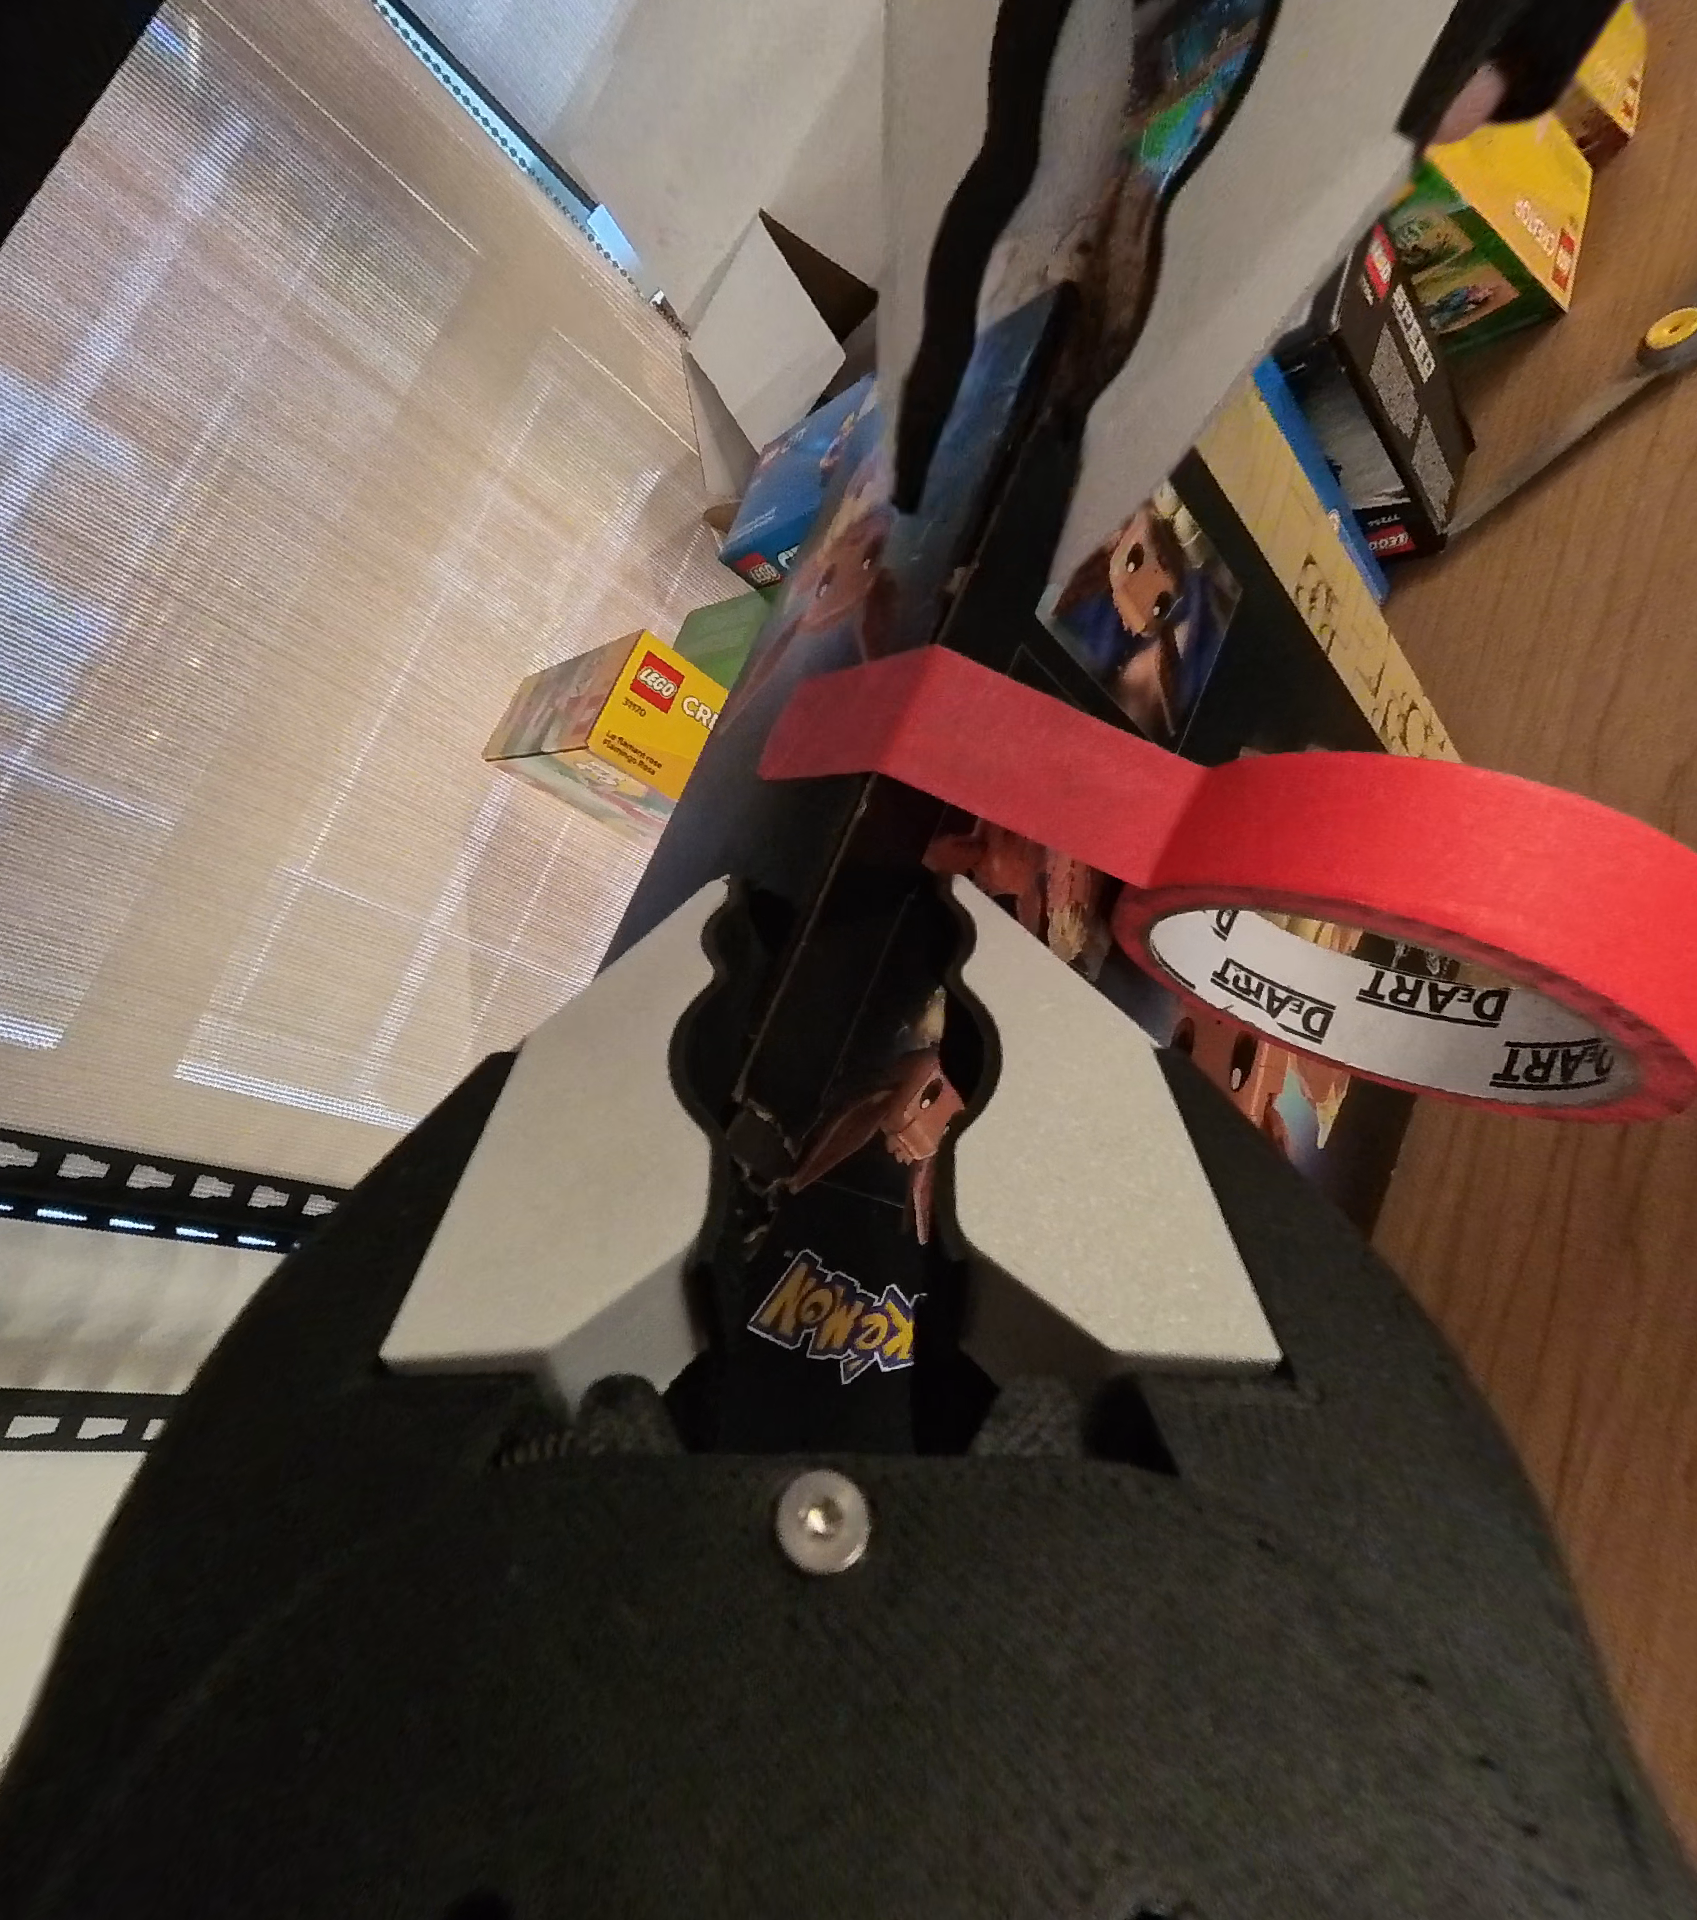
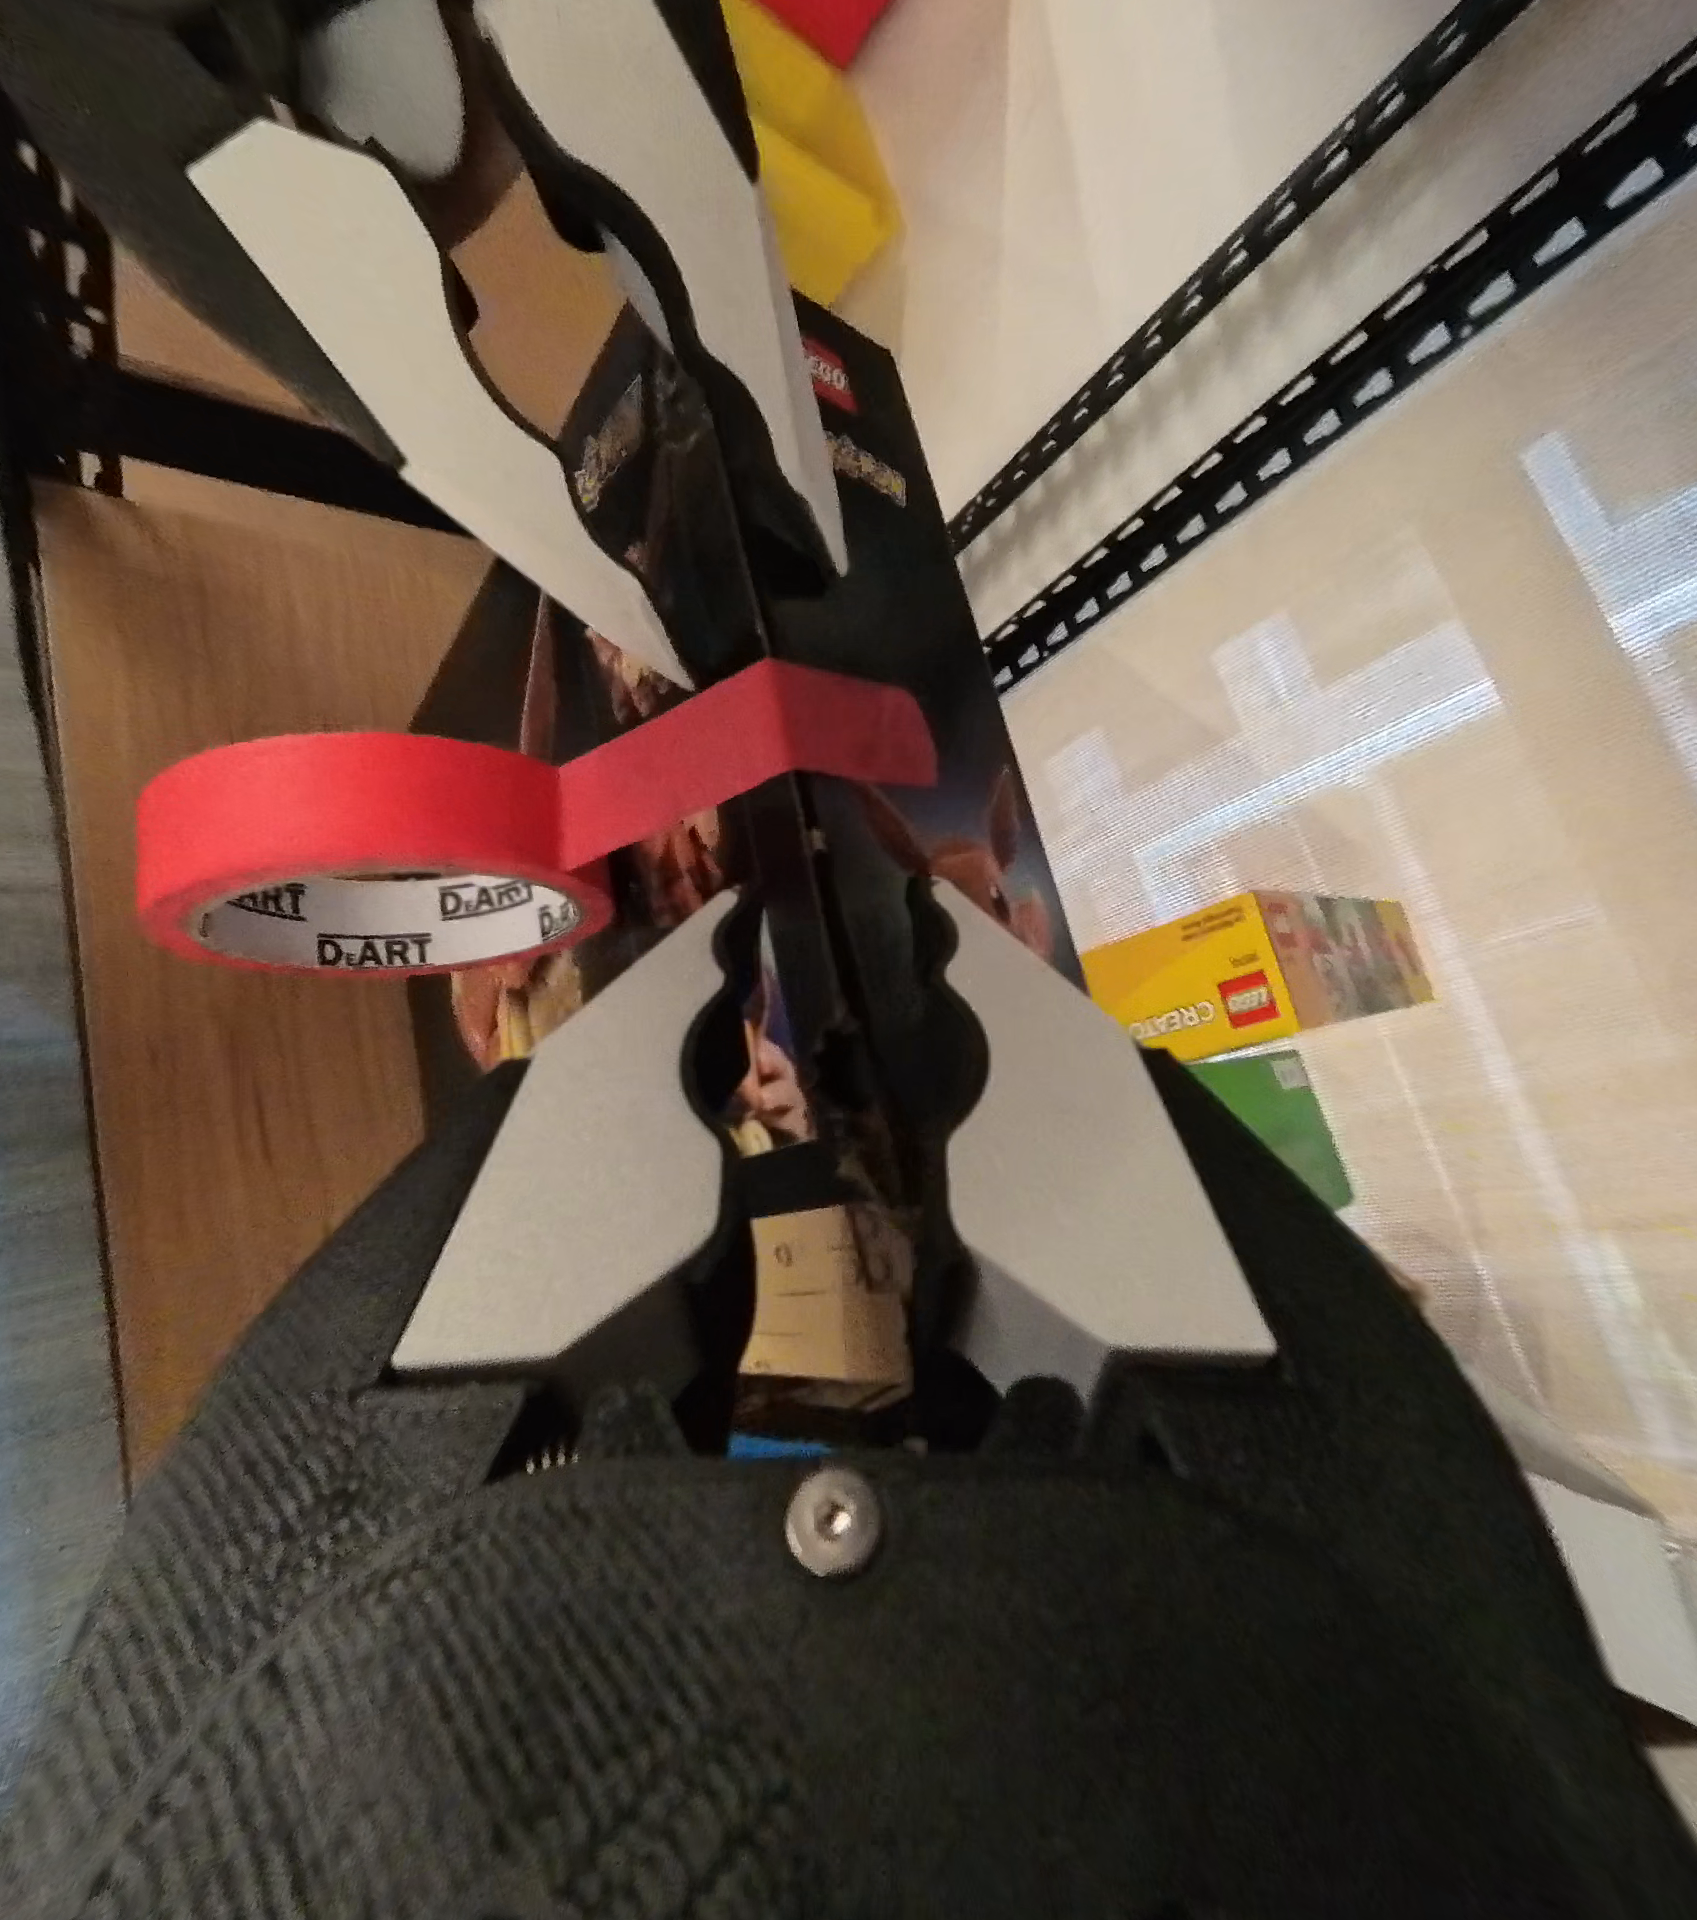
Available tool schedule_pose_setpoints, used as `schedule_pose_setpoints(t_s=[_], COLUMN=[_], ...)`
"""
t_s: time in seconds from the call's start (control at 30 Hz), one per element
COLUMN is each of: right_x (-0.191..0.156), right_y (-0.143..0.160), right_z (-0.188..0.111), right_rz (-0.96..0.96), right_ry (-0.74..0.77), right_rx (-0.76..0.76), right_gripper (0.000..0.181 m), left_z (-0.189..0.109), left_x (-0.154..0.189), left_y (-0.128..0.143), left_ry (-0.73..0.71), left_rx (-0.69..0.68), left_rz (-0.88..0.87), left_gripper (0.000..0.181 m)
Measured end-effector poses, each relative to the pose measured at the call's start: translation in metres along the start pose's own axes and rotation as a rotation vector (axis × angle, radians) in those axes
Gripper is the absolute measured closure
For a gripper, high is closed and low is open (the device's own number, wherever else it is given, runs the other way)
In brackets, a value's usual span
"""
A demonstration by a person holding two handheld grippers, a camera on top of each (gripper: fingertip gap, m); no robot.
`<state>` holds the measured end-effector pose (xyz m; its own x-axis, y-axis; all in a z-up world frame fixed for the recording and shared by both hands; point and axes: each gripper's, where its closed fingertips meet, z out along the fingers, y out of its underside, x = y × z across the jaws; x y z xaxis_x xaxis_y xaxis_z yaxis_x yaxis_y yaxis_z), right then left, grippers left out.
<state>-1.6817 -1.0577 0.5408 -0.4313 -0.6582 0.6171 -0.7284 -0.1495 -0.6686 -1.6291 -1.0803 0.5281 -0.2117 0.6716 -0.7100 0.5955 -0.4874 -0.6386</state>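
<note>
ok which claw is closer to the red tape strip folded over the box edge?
Left. The left claw clamps the dark box edge just short of the red tape strip; the right claw clamps it from the opposite end, farther off.

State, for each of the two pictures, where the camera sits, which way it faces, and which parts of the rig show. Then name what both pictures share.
Left wrist view: on the left tongs, looking along its fingers at the dark box they clamp; wooden table alongside.
Right wrist view: on the right tongs, facing the same box from the opposite end; a window blind lies beyond.
Shared: box, red tape roll stuck over its edge, the opposite tongs.
</note>
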Motion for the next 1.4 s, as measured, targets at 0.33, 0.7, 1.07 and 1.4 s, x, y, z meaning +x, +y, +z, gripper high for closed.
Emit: schedule_pose_setpoints(t_s=[0.33, 0.7, 1.07, 1.4], right_x=[-0.002, 0.000, -0.026, -0.115], right_y=[0.001, 0.000, 0.117, 0.383], right_z=[0.004, 0.003, -0.156, -0.187], right_rz=[-0.011, -0.015, 0.315, 0.754], right_ry=[-0.063, -0.074, 0.211, 0.011], right_rx=[-0.090, -0.095, 0.043, -0.351], right_gripper=[0.160, 0.158, 0.148, 0.149], left_z=[0.001, -0.014, -0.144, -0.061], left_x=[0.001, -0.005, 0.041, 0.300], left_y=[0.001, -0.007, -0.010, -0.013], left_ry=[-0.018, -0.023, -0.267, -0.081], left_rx=[-0.037, 0.034, 0.219, 0.237], left_rz=[0.044, -0.064, -0.377, -0.988], left_gripper=[0.142, 0.153, 0.157, 0.156])
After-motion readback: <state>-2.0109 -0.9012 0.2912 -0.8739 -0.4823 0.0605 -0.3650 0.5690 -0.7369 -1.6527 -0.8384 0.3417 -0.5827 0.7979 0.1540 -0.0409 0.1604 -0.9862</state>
